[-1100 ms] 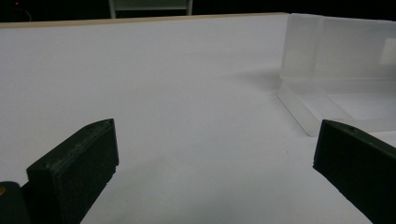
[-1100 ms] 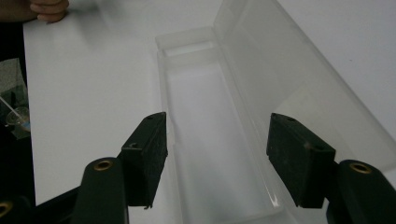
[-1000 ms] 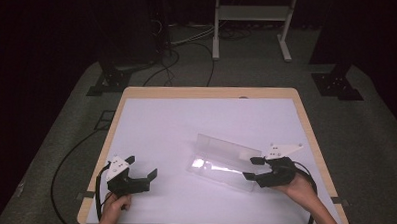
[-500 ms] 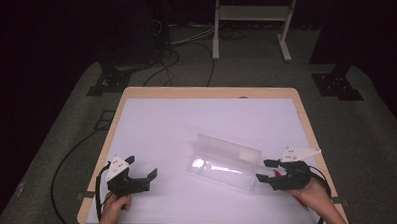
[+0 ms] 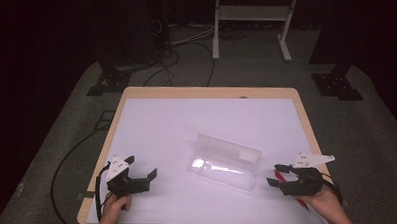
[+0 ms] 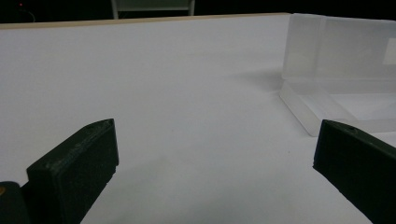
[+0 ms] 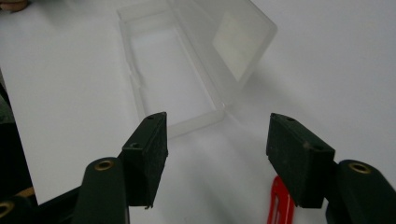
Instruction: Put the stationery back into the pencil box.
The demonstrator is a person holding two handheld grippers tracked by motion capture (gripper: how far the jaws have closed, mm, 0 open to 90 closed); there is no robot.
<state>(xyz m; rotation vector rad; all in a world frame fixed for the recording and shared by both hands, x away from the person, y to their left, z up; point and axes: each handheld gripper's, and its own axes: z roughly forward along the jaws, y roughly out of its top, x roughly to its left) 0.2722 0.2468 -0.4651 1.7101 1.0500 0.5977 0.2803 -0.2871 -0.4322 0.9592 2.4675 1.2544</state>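
Observation:
An open clear plastic box (image 5: 224,163) lies in the middle of the white table top (image 5: 186,126), its lid standing up at the far side. My right gripper (image 5: 273,175) hovers open just right of the box, above a thin red object (image 5: 301,201) that lies on the table. In the right gripper view the box (image 7: 187,60) is empty, ahead of the open gripper (image 7: 219,140), and the red object (image 7: 280,205) shows beneath the right-hand jaw. My left gripper (image 5: 142,166) rests open near the front left, holding nothing. In the left gripper view that gripper (image 6: 215,154) stands wide apart, with the box (image 6: 336,70) off to the right.
The table's wooden rim (image 5: 212,92) runs around the white top. Beyond the table, cables (image 5: 173,56) lie on the grey floor, with a white stand (image 5: 249,23) and dark stand bases (image 5: 337,84) behind.
My right gripper has drawn back from the box's right end, rightward and toward the table's front right corner. The left gripper and the box have stayed put.

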